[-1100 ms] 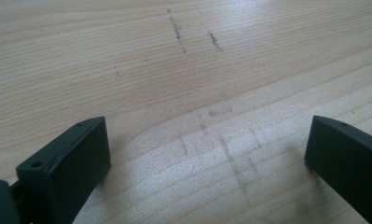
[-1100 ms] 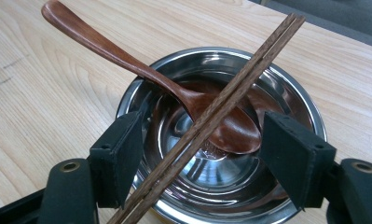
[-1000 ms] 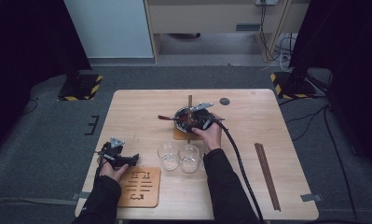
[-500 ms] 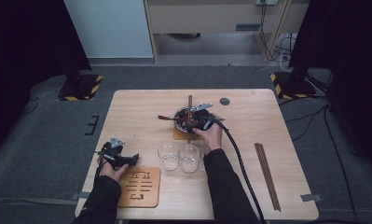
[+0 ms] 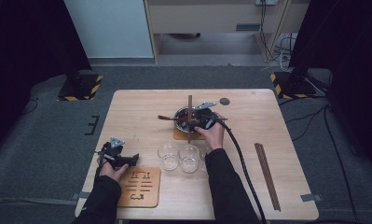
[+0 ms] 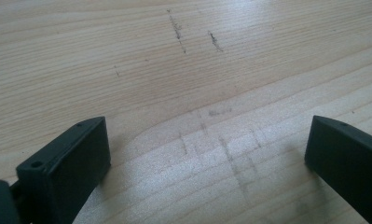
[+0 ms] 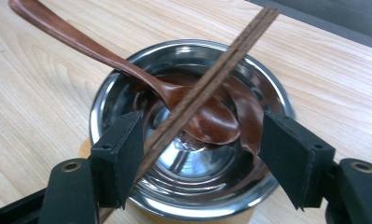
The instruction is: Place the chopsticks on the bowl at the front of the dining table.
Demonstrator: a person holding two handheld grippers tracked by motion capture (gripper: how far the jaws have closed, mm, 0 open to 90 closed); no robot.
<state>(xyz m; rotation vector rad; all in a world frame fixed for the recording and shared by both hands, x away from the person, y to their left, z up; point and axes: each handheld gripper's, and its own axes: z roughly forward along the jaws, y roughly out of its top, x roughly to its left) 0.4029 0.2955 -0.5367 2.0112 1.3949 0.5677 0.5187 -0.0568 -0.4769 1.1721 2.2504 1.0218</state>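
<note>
Chopsticks [image 7: 207, 88] lower end hidden behind right gripper [image 7: 200, 154]; spoon [image 7: 127, 70] handle tip cut off.

Setting: a lab or recording studio bay.
Floor: grey carpet [image 5: 44, 154] around a single wooden table [image 5: 141, 100].
Enclosure: black curtains [image 5: 30, 51] hang on both sides.
Stands: bases with yellow-black hazard tape [image 5: 81, 88] flank the table.
Wiring: cables [image 5: 272, 28] run to the back wall.
Markers: tape strips [image 5: 311, 197] fixed at the table's edge.

Chopsticks [image 7: 207, 86] & spoon [image 7: 127, 65] block bowl [image 7: 267, 88] mouth; table [image 5: 141, 116] left free.
</note>
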